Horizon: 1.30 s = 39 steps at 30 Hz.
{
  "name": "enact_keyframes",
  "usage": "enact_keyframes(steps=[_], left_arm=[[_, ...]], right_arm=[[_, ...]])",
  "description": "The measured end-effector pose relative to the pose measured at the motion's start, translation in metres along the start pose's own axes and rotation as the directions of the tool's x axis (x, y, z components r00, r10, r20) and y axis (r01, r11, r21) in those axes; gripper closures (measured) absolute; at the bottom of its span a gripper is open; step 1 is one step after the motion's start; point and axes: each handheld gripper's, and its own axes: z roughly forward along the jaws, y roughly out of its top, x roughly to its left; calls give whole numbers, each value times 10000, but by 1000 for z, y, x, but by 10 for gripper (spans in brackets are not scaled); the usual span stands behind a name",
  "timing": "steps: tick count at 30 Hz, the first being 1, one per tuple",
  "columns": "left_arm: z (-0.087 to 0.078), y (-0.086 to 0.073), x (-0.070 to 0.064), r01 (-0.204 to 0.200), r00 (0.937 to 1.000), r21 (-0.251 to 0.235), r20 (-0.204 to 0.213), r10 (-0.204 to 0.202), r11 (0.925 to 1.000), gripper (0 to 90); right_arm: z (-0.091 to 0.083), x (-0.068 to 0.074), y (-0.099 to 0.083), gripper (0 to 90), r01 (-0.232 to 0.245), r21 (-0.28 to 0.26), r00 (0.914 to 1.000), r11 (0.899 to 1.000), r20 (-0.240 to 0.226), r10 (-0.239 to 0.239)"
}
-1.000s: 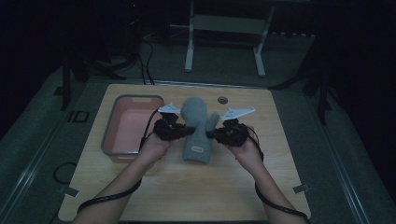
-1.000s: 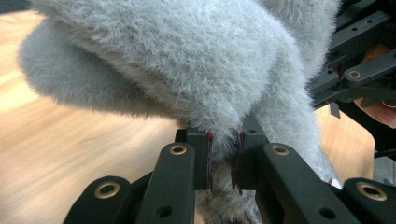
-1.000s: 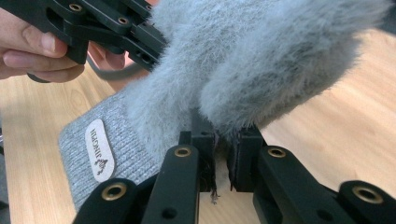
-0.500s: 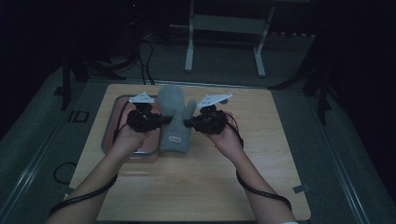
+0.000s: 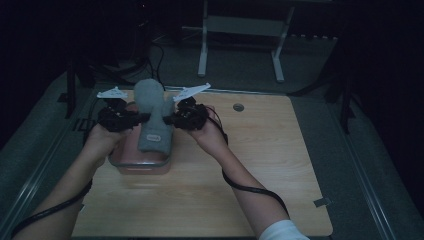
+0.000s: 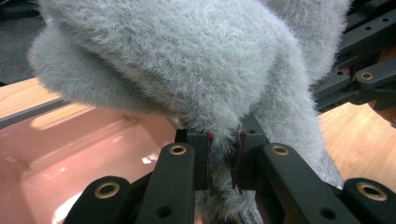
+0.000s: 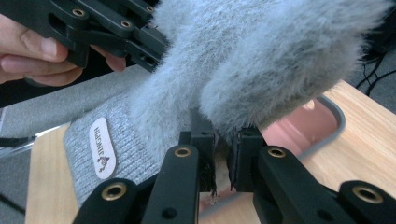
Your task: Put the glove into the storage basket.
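- The table [image 5: 280, 165], a light wooden board with rounded corners, is seen across the middle and lower part of the high view; a small round fitting [image 5: 238, 107] is set in it near its far edge.
- A pink tray [image 5: 142, 165], smooth, glossy and rounded at the corners, is seen at the left of the table; its inside is shown at the lower left of the left gripper view.
- A grey fuzzy mitten [image 5: 152, 117] is held up over the tray, left of centre in the high view; a knitted ribbed cuff and a small oval label [image 7: 102, 147] are shown at the left of the right gripper view.
- The left gripper [image 5: 144, 118] is clamped on one edge of the mitten, with fuzz pinched between its jaws.
- The right gripper [image 5: 167, 120] is clamped on the opposite edge in the same way.
- Progress, as judged: the mitten has been picked up and brought above the tray, so the carrying is largely done; lowering it into the tray and letting go is what appears to be left.
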Motion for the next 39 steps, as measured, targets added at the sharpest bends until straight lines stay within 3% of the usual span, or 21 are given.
enact_keyframes(steps=[5,15,19,28,34,37,39], left_arm=[[4,-15,19,362,9992,86,-193,-361,9993,810],[47,-50,47,1225,9908,1040,-698,-1156,9870,809],[61,-59,52,1431,9870,1463,-943,-1302,9788,809],[82,-65,58,1647,9819,2170,-1284,-1391,9622,806],[93,-68,63,1914,9741,2778,-1711,-1476,9414,796],[101,-68,62,1611,9730,3247,-2105,-948,9320,789],[106,-68,62,1698,9683,3444,-2323,-914,9234,788]], right_arm=[[26,0,3,828,-184,172,9998,9997,-96,186],[82,-9,-28,828,-673,1321,9969,9890,506,611],[98,-14,-38,828,-834,1798,9949,9802,709,716],[117,-18,-48,822,-1058,2502,9904,9624,1127,796],[130,-18,-50,779,-1149,3011,9875,9466,1380,759],[133,-16,-50,719,-1234,3066,9861,9438,1447,819],[132,-15,-49,663,-1160,3064,9854,9448,1551,707]])
